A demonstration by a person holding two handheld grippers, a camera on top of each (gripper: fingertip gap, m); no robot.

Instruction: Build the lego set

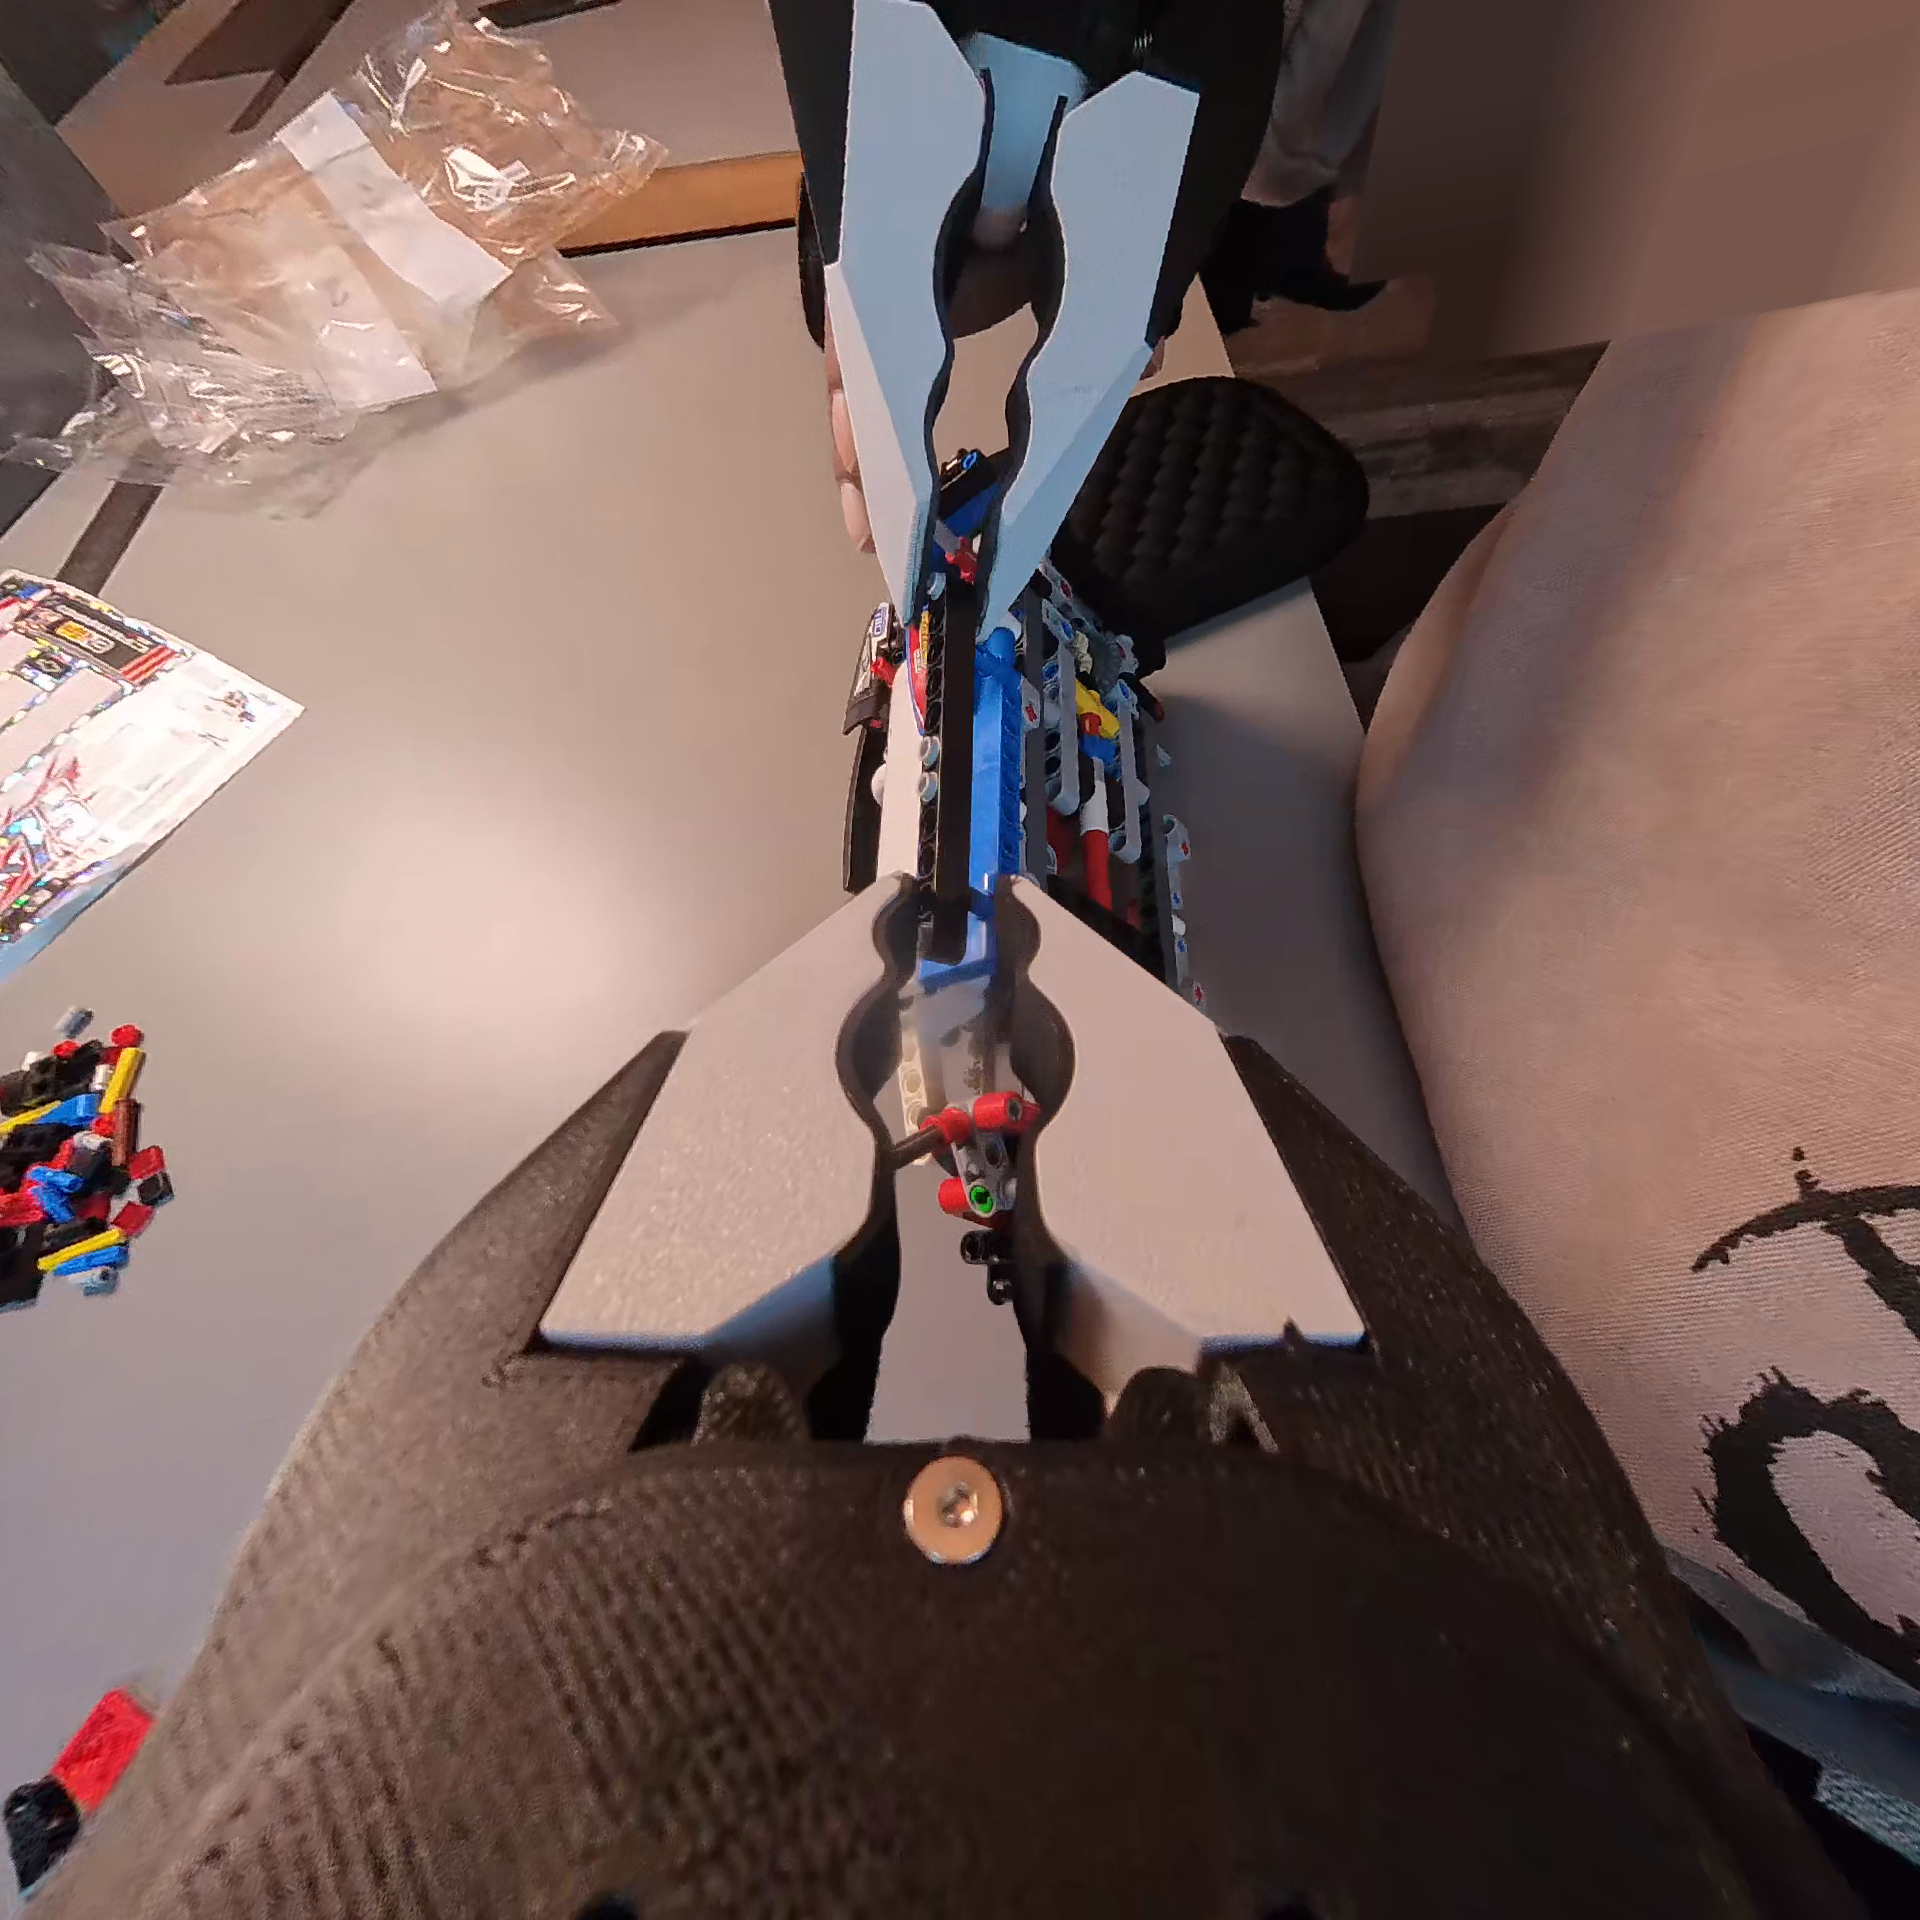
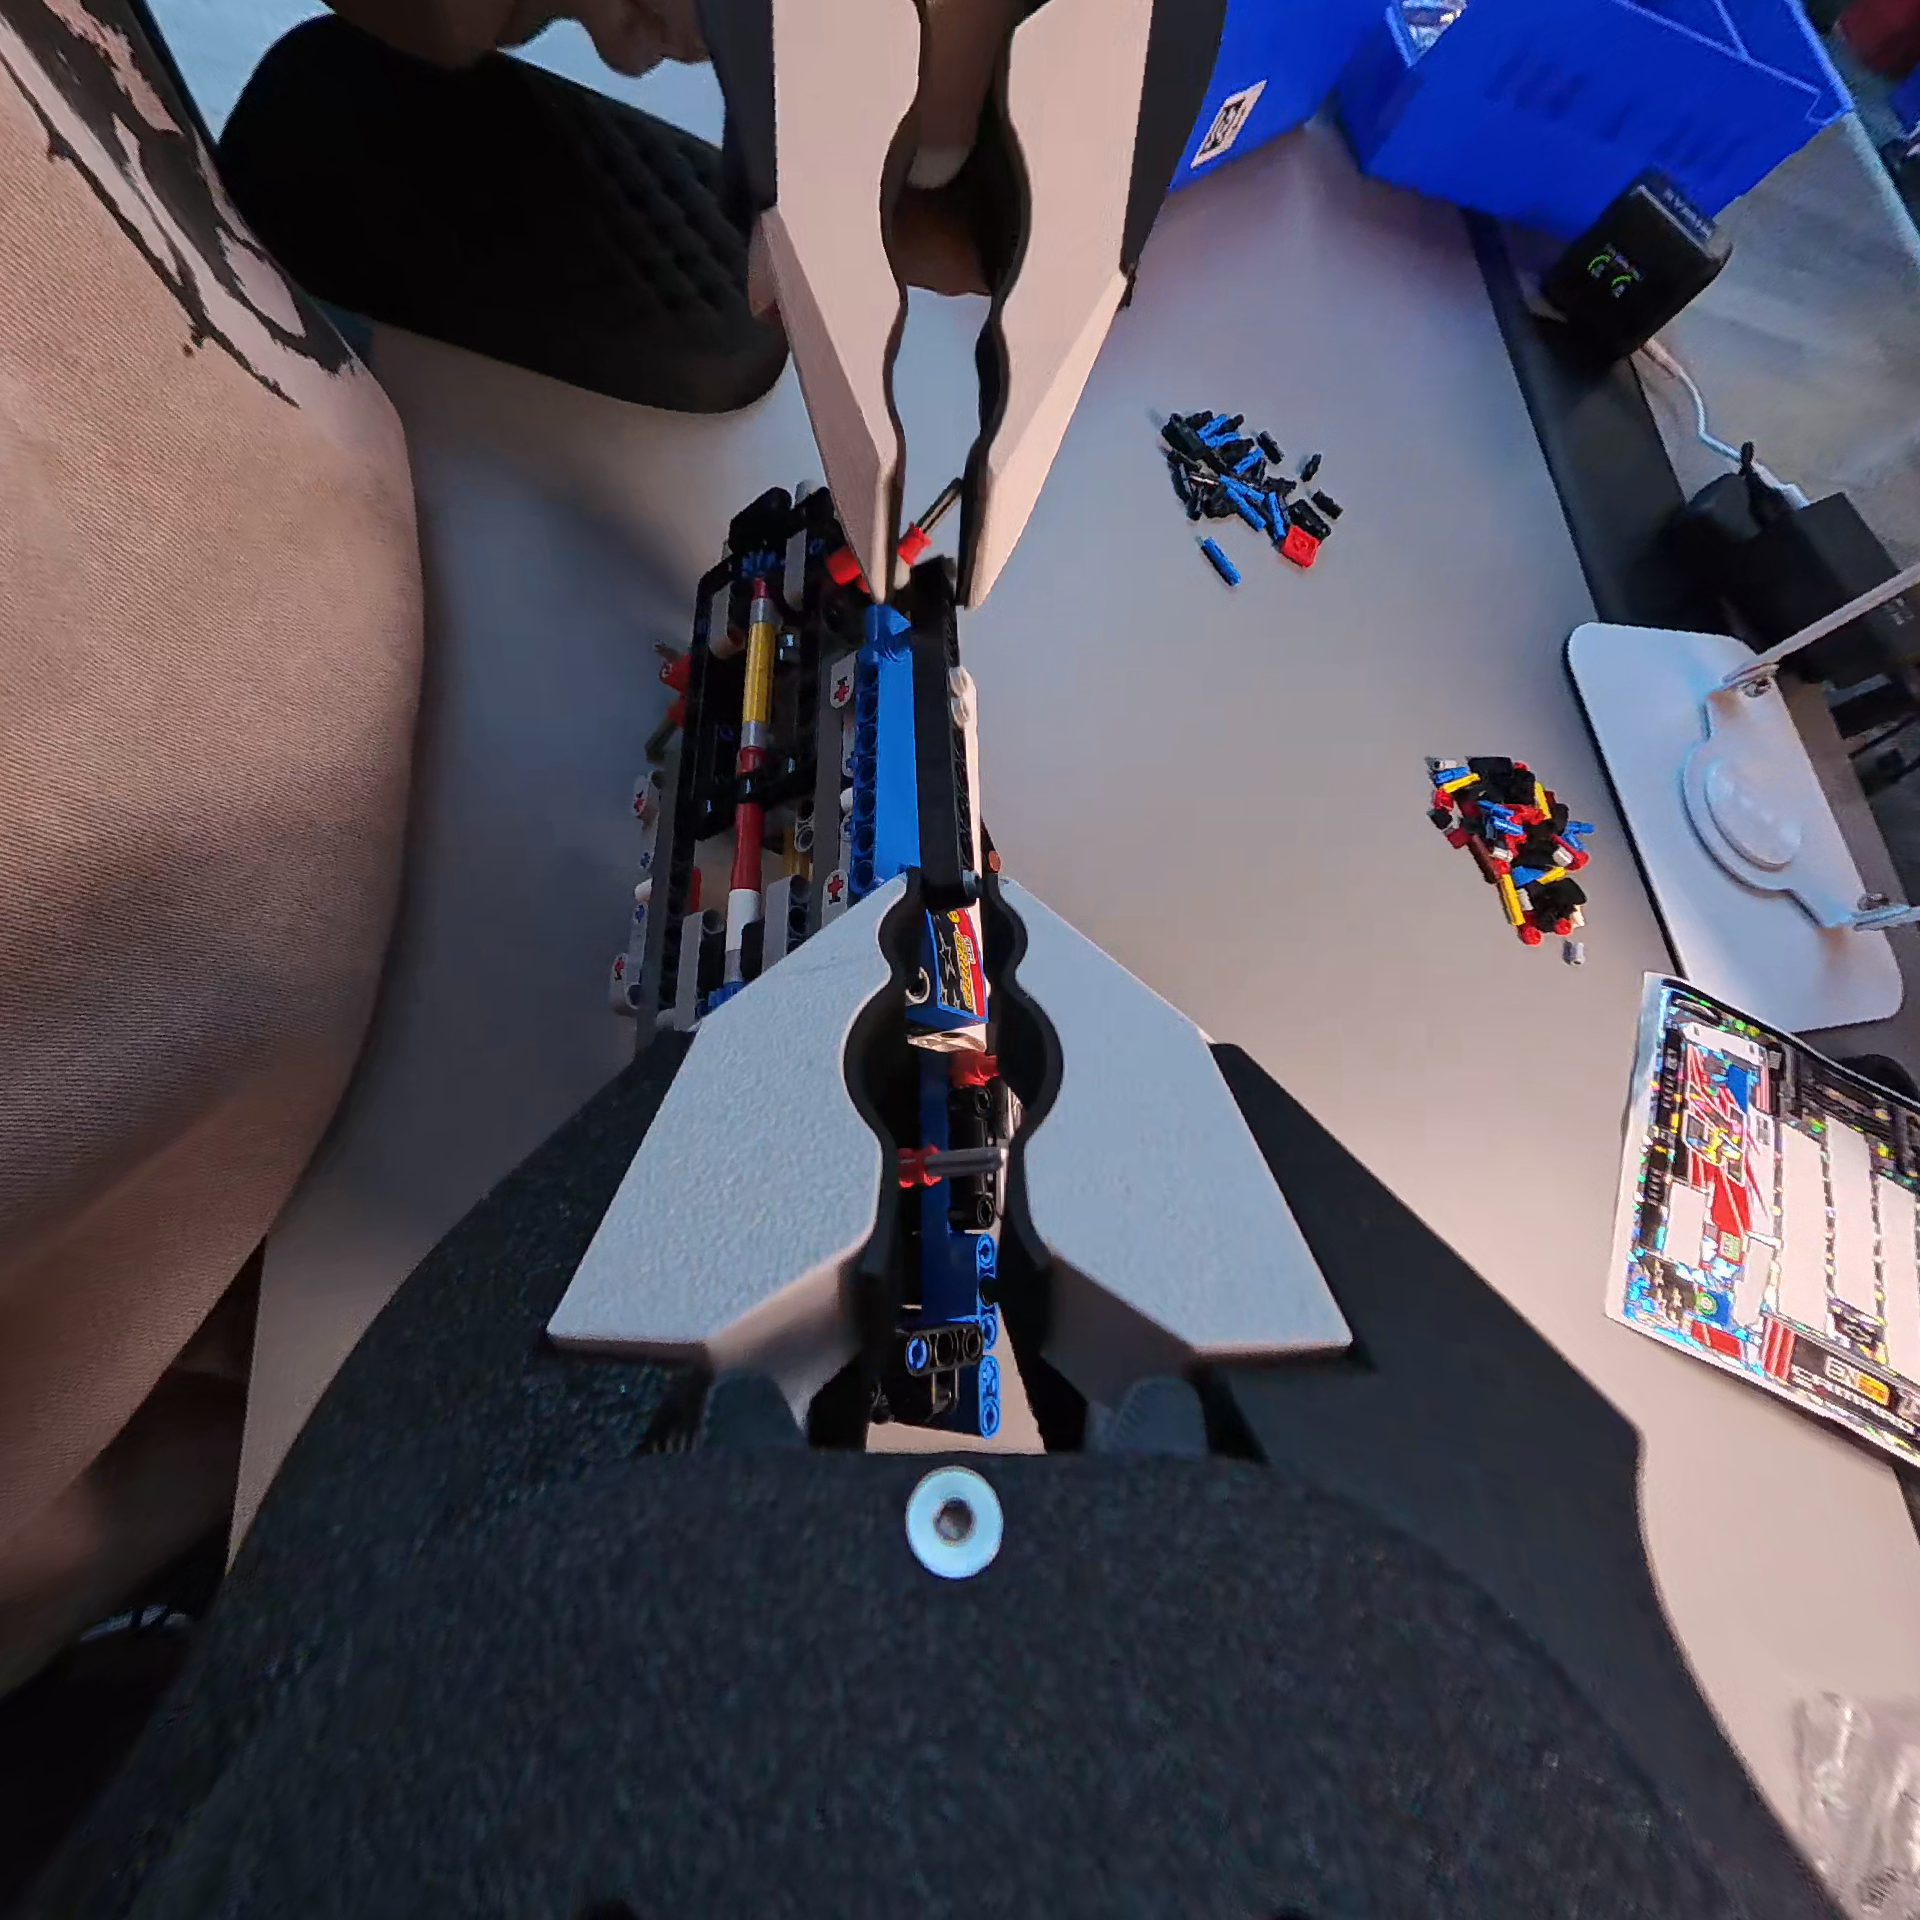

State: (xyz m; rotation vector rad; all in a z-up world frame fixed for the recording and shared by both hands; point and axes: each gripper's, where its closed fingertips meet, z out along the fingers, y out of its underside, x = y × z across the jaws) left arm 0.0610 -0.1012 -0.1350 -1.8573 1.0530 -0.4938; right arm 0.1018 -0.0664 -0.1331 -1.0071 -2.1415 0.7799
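Two grippers meet end to end over one long lego build (image 1: 987, 748), and we hold it from both ends above the pale grey table (image 1: 520, 727). Our left gripper (image 1: 956, 914) has its fingers drawn in tight on the near end of the build's blue and black beams, with a small red and grey cluster of pins (image 1: 977, 1153) showing in the gap farther back between the jaws. Our right gripper (image 2: 945, 894) is likewise clamped on the opposite end, where a blue printed piece (image 2: 951, 961) sits between its jaws. In the left wrist view the right gripper (image 1: 961, 603) points toward us from the top of the frame; in the right wrist view the left gripper (image 2: 920, 592) does the same. The build itself is a narrow frame of black, grey and blue beams with a yellow and red rod (image 2: 753, 748) running along it. On the table lie a mixed pile of red, black, yellow and blue parts (image 2: 1512, 842), a smaller pile of black and blue pins (image 2: 1247, 488), a shiny sticker sheet (image 2: 1766, 1216), and crumpled clear plastic bags (image 1: 332, 260). Blue bins (image 2: 1558, 94) stand at the far edge, well apart from the build.
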